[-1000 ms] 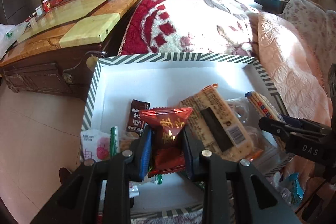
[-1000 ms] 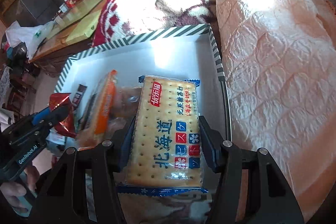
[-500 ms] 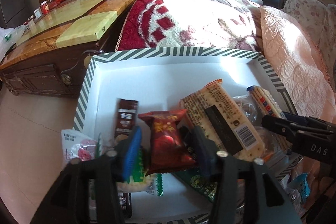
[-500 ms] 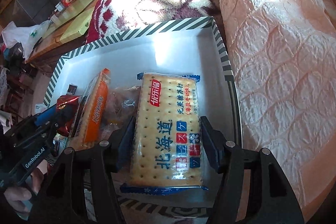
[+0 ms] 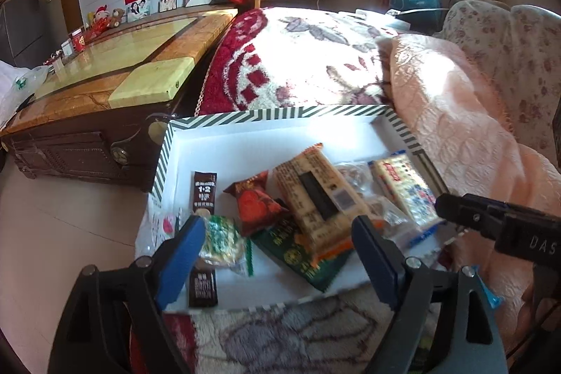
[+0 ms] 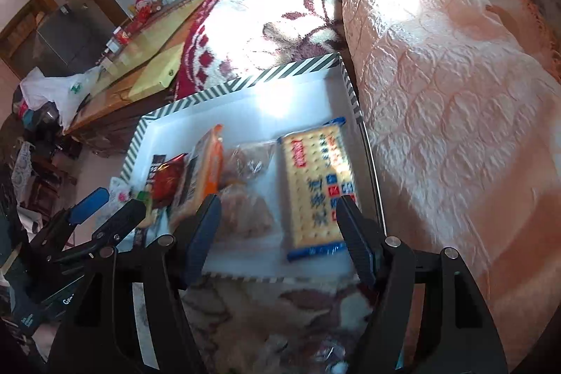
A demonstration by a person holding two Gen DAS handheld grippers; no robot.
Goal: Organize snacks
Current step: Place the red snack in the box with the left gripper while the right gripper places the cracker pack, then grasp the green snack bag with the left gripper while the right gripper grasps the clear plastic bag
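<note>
The left gripper (image 5: 277,244) hangs over the near end of the striped box (image 5: 280,115), its blue-padded jaws spreading apart with nothing pressed between them; the red snack packet (image 5: 253,203) lies loose on the box floor just beyond the fingertips, touching neither pad. The right gripper (image 6: 277,226) is likewise easing its jaws wider; the cracker pack (image 6: 317,188), yellow with a blue edge, lies flat in the box with its near end between the two pads, and as far as I can see neither pad bears on it, though the picture is a little blurred there.

The box itself sits on a flowered blanket (image 5: 315,58), with a pink quilt (image 6: 438,111) along its right side and a dark wooden table (image 5: 105,83) off to the left. Inside, from the left: a brown coffee stick (image 5: 205,193) lying lengthwise; a round green-speckled snack (image 5: 221,239) in clear wrap near the left gripper's left pad; the red packet; a green packet (image 5: 298,251) partly under a long tan biscuit pack (image 5: 317,198) that leans across it; then clear-wrapped brown pastries (image 6: 245,209) between the biscuit pack and the crackers. The far half of the box floor shows bare white; a second brown stick (image 5: 202,284) lies at the near left corner.
</note>
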